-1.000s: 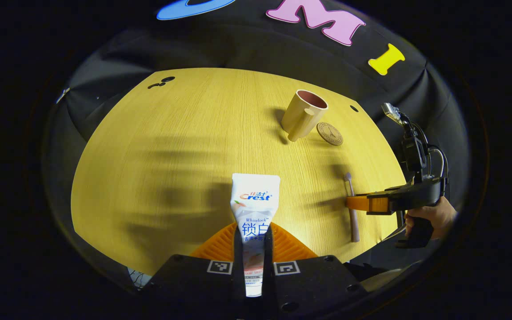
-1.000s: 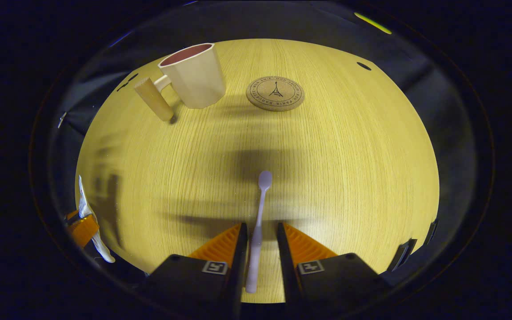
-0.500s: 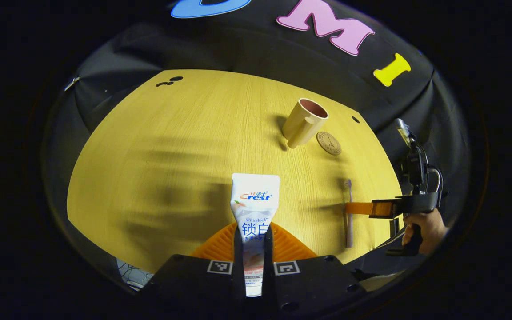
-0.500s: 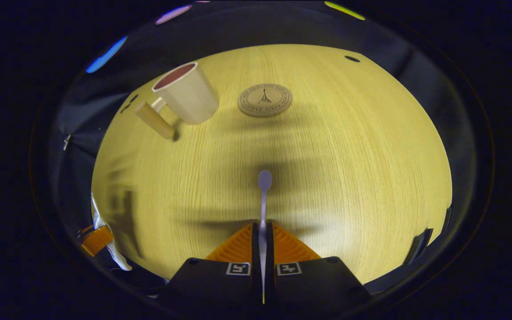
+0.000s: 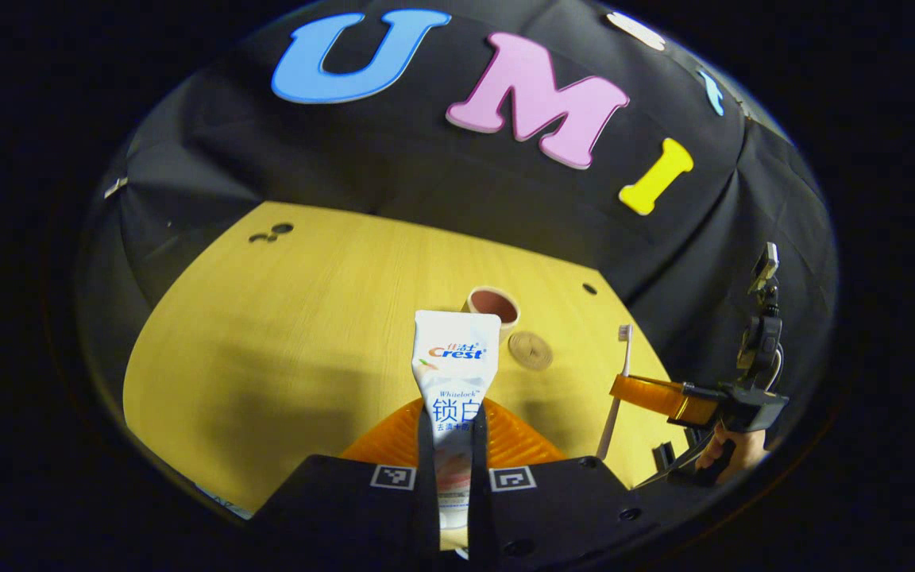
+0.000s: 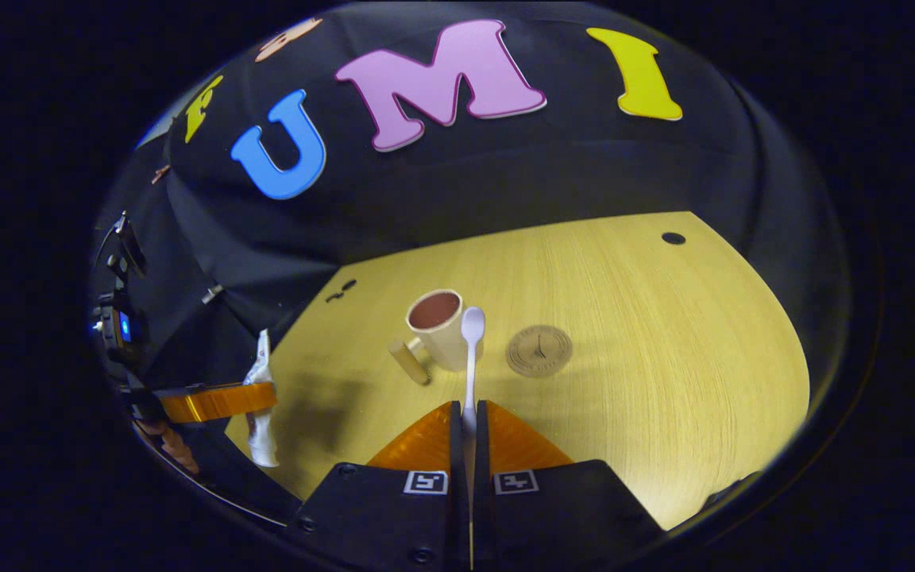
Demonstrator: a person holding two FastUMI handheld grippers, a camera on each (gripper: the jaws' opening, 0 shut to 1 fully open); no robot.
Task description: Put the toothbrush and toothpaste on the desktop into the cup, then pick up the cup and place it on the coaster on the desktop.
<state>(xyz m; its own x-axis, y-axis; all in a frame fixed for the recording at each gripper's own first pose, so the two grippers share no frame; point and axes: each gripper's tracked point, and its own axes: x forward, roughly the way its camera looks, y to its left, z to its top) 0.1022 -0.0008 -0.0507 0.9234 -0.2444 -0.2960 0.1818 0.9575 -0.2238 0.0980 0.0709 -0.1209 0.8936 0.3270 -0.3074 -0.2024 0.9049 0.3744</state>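
Left hand-held gripper [image 5: 453,433]: clenched on the toothpaste [image 5: 454,373], both fingers pressing the tube's lower part, its flat crimped end pointing forward and up; the tube is lifted off the tabletop [image 5: 283,334]. In the right gripper view the same hand-held gripper [image 6: 255,397] shows at the left edge with the tube [image 6: 260,413] hanging across it. Right hand-held gripper [image 6: 469,421]: clenched on the toothbrush [image 6: 471,349], fingers pressed tight on the handle, the head pointing forward and raised above the tabletop [image 6: 664,357]. In the left gripper view this hand-held gripper [image 5: 624,389] shows at the right, held by a hand [image 5: 731,453], with the toothbrush [image 5: 620,365] standing nearly upright, bristles on top. Cup [image 6: 438,330]: upright on the tabletop, dark reddish inside, handle toward its left; also seen just behind the tube's top edge [image 5: 493,306]. Coaster [image 6: 538,350]: round, flat on the tabletop, just right of the cup, apart from it; likewise in the left gripper view [image 5: 530,350].
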